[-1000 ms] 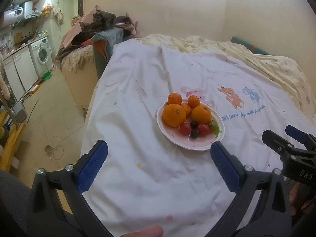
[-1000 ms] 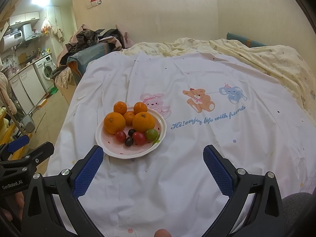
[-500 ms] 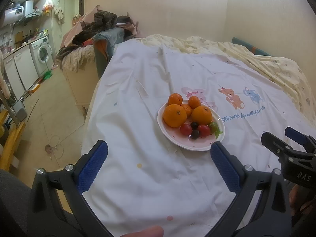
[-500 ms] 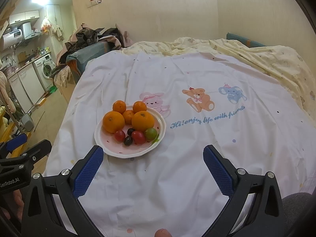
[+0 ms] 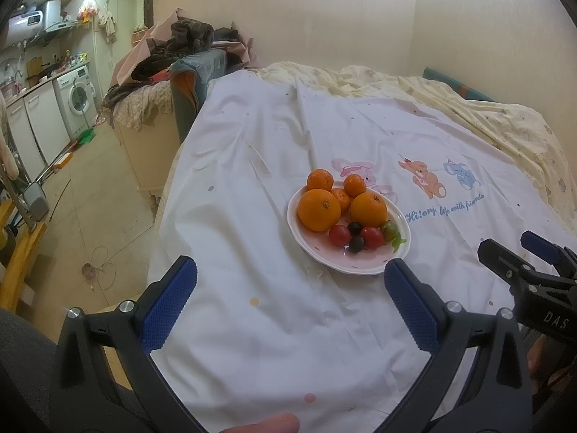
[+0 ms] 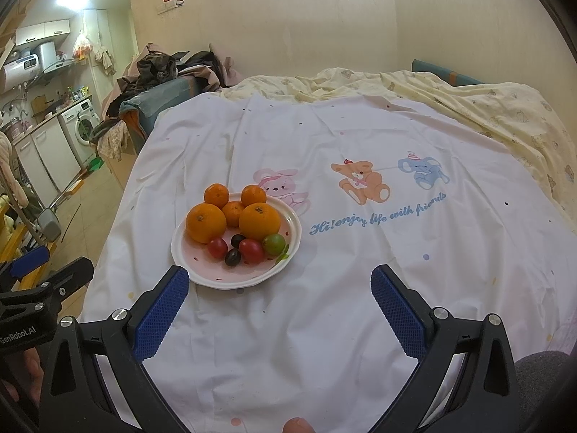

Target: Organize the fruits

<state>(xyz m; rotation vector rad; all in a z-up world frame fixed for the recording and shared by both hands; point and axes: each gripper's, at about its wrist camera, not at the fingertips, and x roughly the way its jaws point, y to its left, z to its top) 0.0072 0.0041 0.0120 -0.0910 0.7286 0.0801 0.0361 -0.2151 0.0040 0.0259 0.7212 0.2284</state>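
A white plate [image 5: 364, 269] [image 6: 211, 278] with pink dots sits on a white printed cloth. It holds two large oranges [image 5: 318, 209] [image 6: 206, 223], three small mandarins [image 5: 319, 180] [image 6: 216, 195], red cherry tomatoes [image 5: 339, 235] [image 6: 251, 250], dark grapes [image 5: 356, 243] [image 6: 232, 256] and a green tomato [image 5: 390, 229] [image 6: 273, 244]. My left gripper [image 5: 290, 301] hangs open, short of the plate's near rim. My right gripper [image 6: 279, 305] is open too, with the plate just ahead of its left finger. Neither holds anything.
The cloth [image 5: 252, 216] [image 6: 360, 270] covers a bed, with a yellow blanket [image 6: 487, 108] behind and to the right. Its left edge drops to a tiled floor [image 5: 72, 198]. A clothes-piled cabinet [image 5: 162, 83] and a washing machine [image 5: 77, 95] stand far left.
Both views have shifted slightly; the plate sits a little closer to my right gripper's left finger. Both grippers stay open and empty.
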